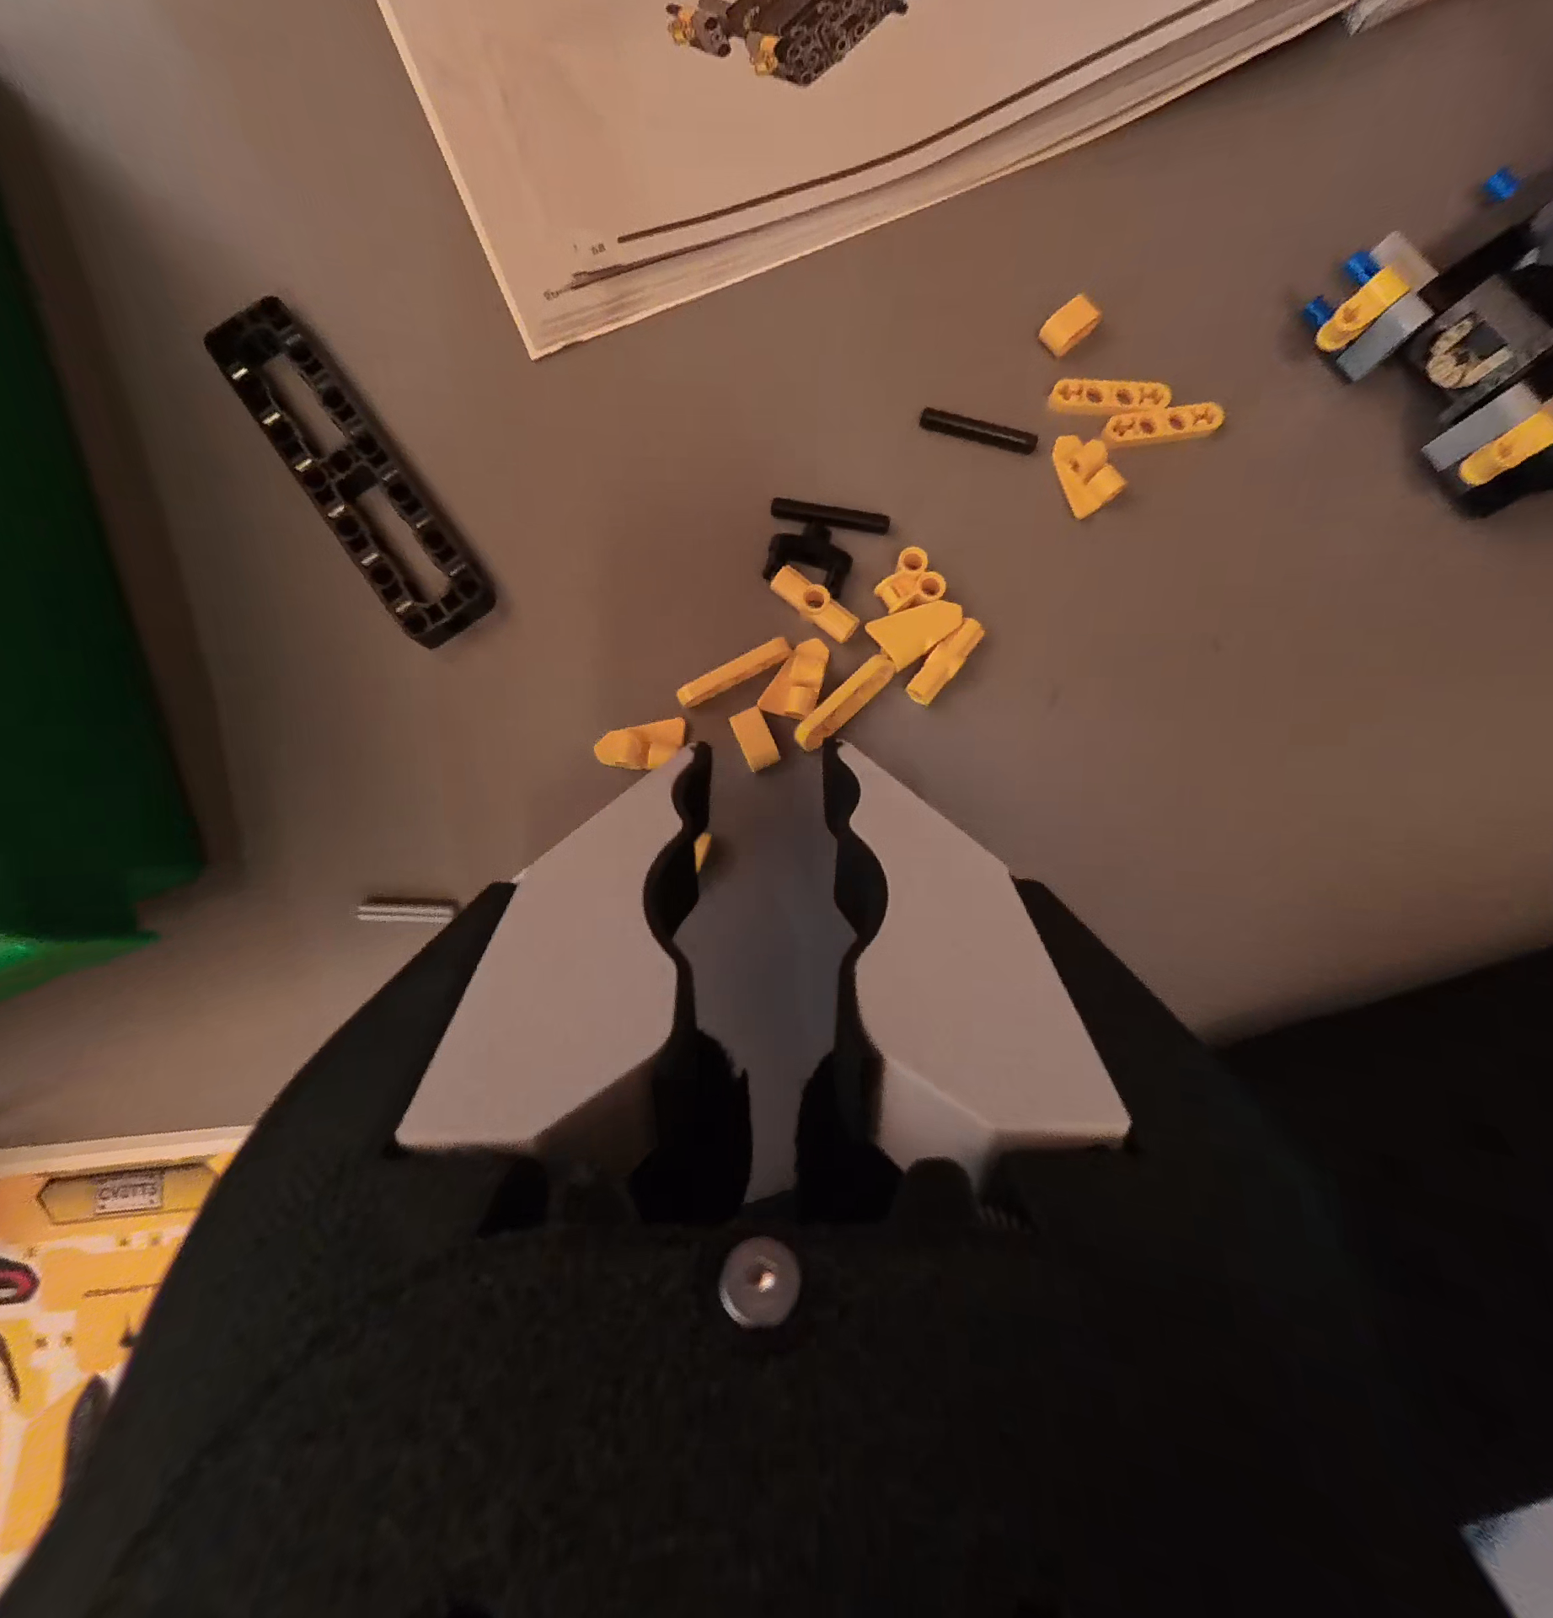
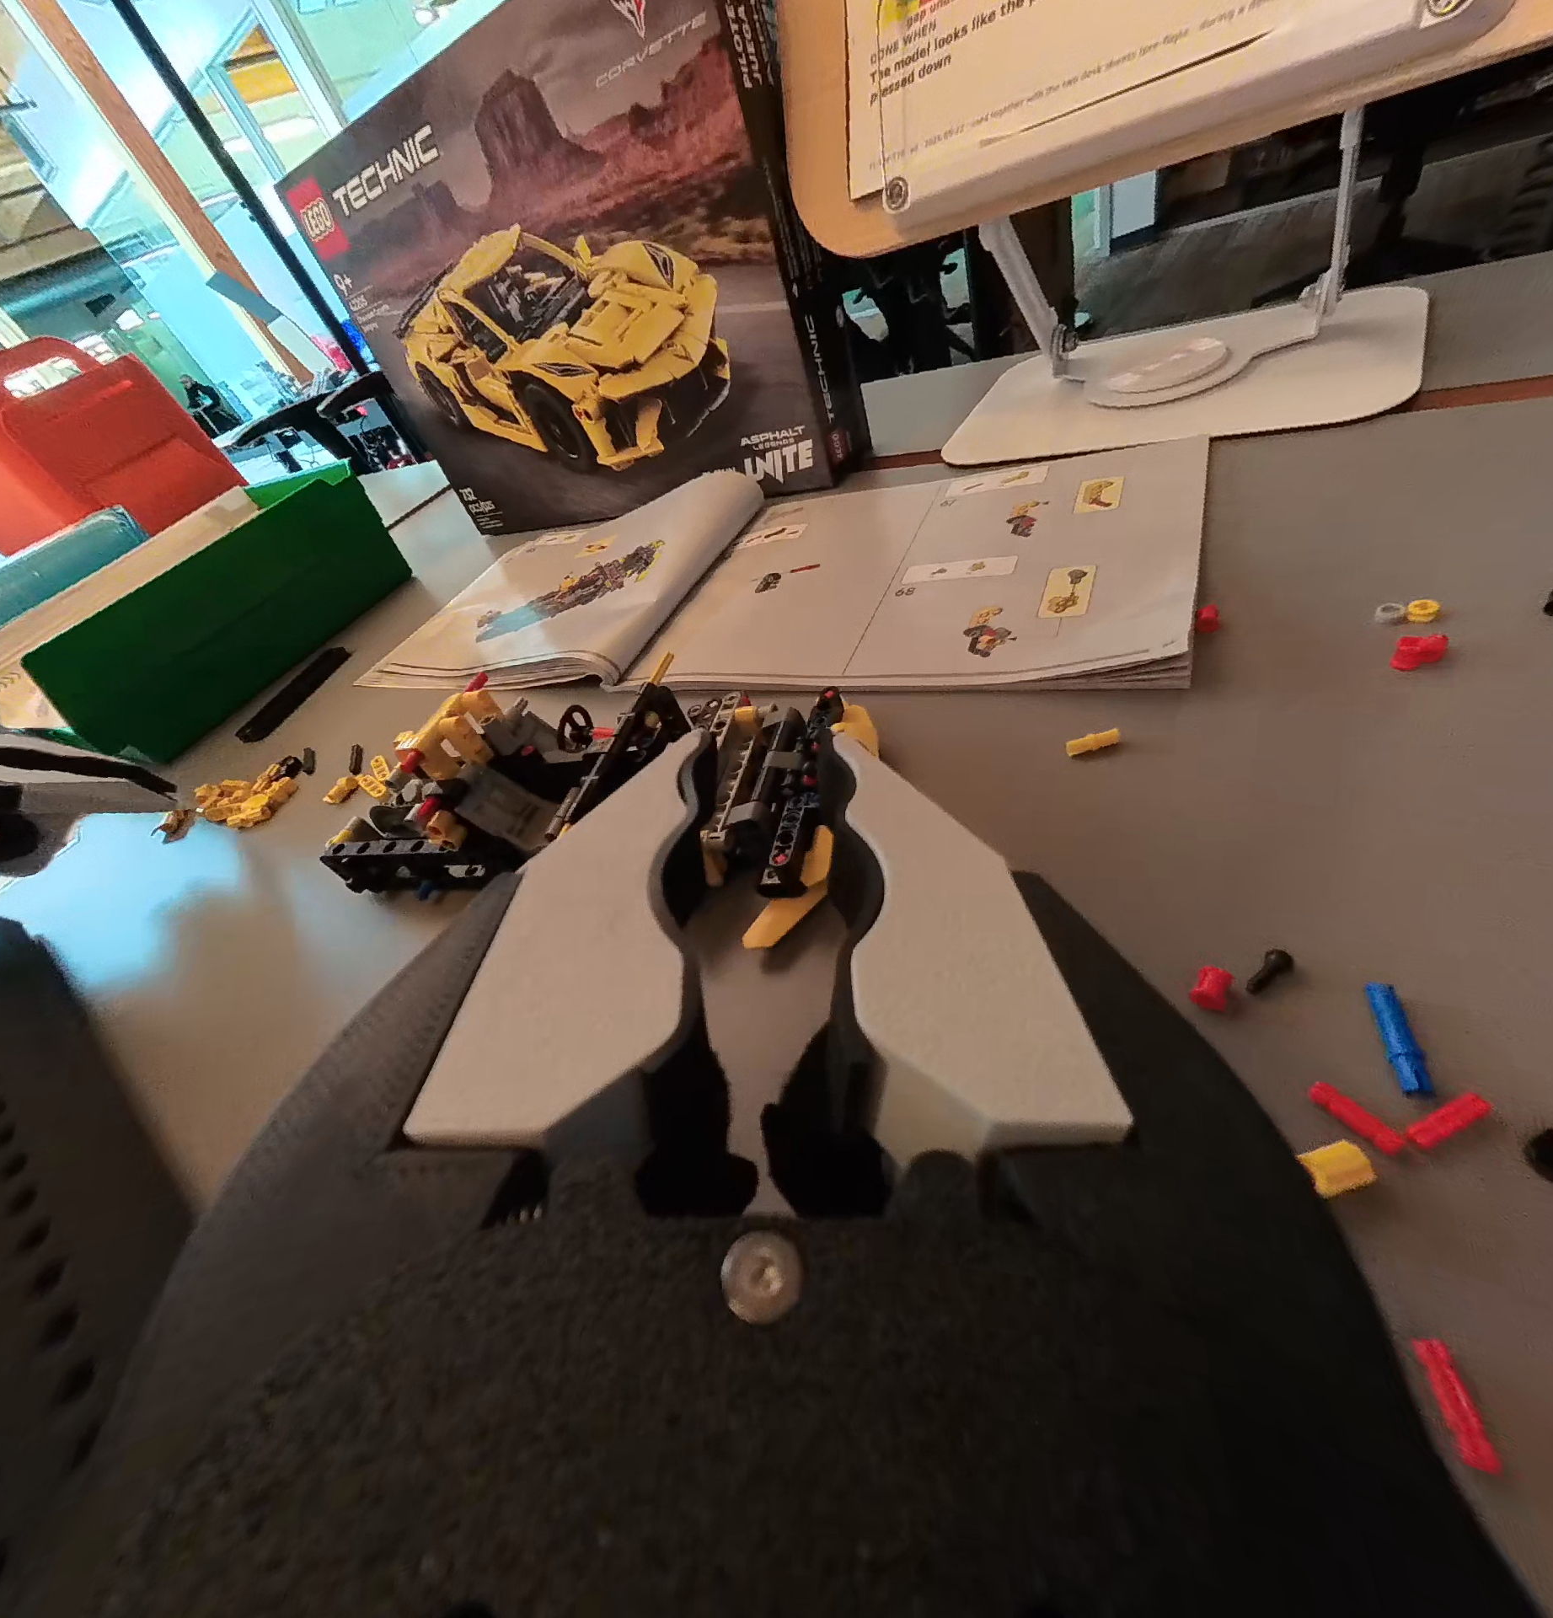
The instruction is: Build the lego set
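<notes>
Left gripper: jaws apart, empty, tips at frame centre just below a cluster of loose yellow pieces on the grey table. A black frame beam lies at upper left. Right gripper: jaws closed around the partly built car model, centre frame. Instruction booklet lies open behind it.

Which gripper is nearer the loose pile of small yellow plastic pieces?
Left. The left gripper hovers with its tips right at the pile of small yellow plastic pieces. The right gripper is apart from it, at the partly built model.
</notes>
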`<state>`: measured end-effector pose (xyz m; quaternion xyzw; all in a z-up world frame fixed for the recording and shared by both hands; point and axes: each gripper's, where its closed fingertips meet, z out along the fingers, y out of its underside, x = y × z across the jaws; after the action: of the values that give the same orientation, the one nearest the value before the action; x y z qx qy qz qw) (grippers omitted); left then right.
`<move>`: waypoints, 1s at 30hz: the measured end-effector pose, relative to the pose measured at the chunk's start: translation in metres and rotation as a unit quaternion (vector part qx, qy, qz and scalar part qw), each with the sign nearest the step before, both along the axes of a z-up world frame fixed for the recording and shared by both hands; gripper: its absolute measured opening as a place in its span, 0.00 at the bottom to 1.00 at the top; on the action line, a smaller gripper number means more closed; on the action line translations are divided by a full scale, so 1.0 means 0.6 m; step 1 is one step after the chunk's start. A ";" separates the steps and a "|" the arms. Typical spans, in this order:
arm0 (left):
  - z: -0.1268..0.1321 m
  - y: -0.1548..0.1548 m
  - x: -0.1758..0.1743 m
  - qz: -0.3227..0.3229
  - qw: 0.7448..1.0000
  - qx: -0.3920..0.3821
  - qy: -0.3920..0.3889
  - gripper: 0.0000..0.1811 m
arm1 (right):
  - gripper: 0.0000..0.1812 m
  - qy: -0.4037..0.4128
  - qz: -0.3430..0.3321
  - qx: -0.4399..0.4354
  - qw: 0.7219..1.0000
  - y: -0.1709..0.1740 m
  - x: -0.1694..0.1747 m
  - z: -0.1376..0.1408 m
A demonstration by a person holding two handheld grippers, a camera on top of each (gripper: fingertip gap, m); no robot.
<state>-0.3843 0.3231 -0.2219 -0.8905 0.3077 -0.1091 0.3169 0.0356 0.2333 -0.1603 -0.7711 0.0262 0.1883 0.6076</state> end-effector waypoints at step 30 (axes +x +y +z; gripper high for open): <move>0.008 0.017 0.130 -0.077 0.996 -0.005 -0.033 0.09 | 0.10 0.042 0.007 -0.004 0.999 0.000 0.005 0.000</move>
<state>-0.3063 0.3336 -0.2169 -0.8616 0.3640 -0.1645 0.3130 0.0384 0.2331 -0.1605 -0.7651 0.0473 0.2248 0.6015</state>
